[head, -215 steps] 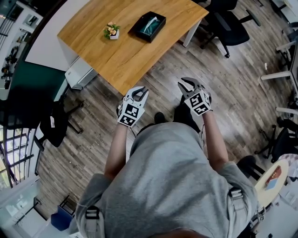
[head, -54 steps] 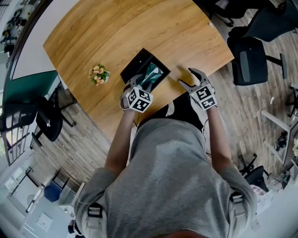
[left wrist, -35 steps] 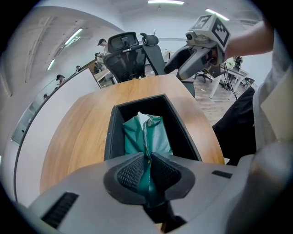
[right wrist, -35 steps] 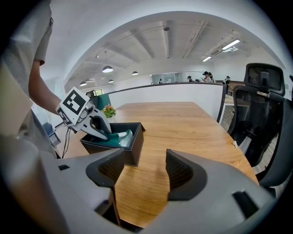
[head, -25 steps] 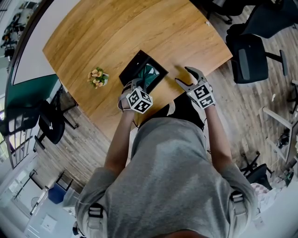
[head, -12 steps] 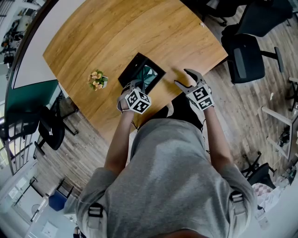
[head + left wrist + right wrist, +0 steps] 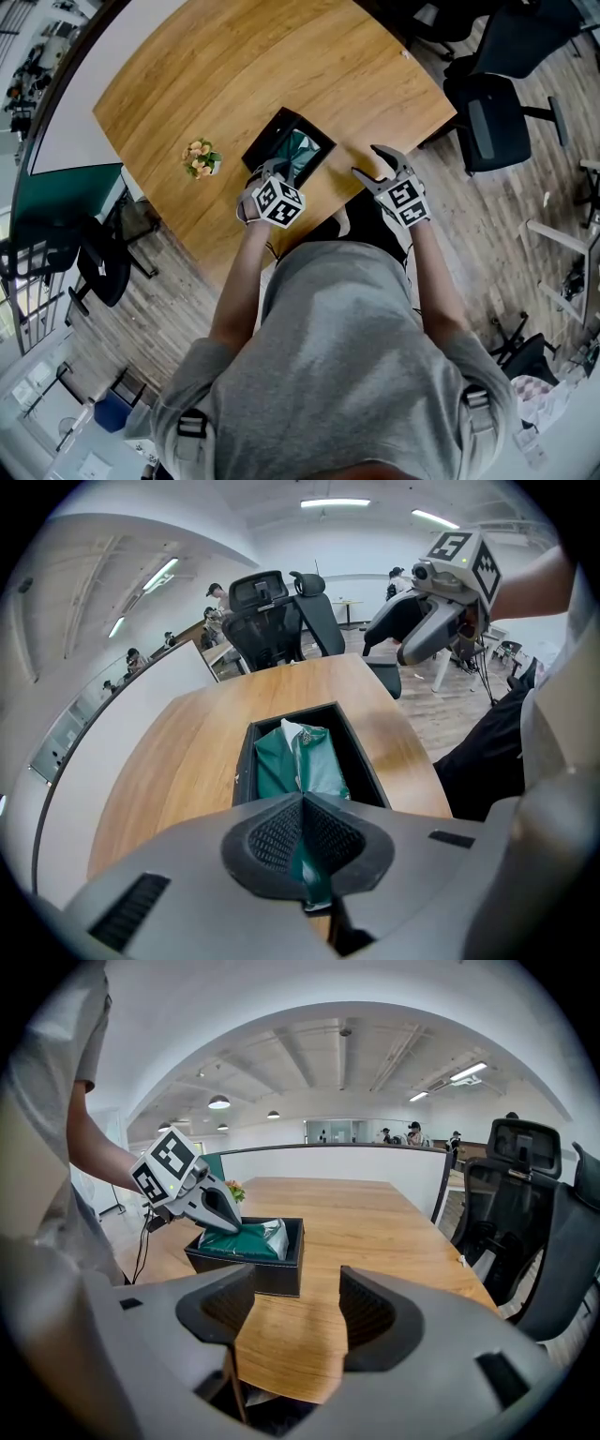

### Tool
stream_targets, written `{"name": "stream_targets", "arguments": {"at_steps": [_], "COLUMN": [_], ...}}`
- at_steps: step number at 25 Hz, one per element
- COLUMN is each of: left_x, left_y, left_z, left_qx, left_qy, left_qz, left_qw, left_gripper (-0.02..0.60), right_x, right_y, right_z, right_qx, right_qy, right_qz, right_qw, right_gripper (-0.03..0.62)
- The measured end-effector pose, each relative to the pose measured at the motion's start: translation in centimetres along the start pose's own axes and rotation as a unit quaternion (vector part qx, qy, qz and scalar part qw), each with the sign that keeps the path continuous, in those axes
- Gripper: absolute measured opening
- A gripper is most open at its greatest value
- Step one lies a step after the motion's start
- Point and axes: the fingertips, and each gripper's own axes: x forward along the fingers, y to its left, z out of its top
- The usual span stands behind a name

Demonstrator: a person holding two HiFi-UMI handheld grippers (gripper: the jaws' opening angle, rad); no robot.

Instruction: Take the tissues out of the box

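A black open box lies on the wooden table with a green tissue pack in it. My left gripper is over the near end of the box. It is shut on the edge of the green tissue pack, and green wrapper shows pinched between the pads. The black box lies just beyond the jaws. My right gripper hovers open to the right of the box with nothing between its fingers. Its own view shows the box, the pack and the left gripper.
A small pot of flowers stands left of the box. The table's near edge runs just below both grippers. Black office chairs stand off the table's right end, another dark chair at the left.
The left gripper has stayed at the near end of the box, gripping the pack, and has risen a little. The right gripper has shifted slightly and remains open.
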Motion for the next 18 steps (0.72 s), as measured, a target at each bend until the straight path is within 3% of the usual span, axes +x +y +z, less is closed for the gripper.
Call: {"name": "stream_targets", "arguments": {"at_steps": [18], "left_x": [-4.6], "left_y": [0.0], "left_z": [1.4], "left_qx": [0.029], "left_qy": [-0.052], "left_qz": [0.022], "left_qw": [0.998], "left_gripper": [0.02], "right_x": [-3.1], "right_y": [5.1], "right_z": [-0.3], "right_qx": [-0.005], "right_qy": [-0.024], "right_qz": [-0.033], "right_qw": [0.999], "right_gripper": [0.287]}}
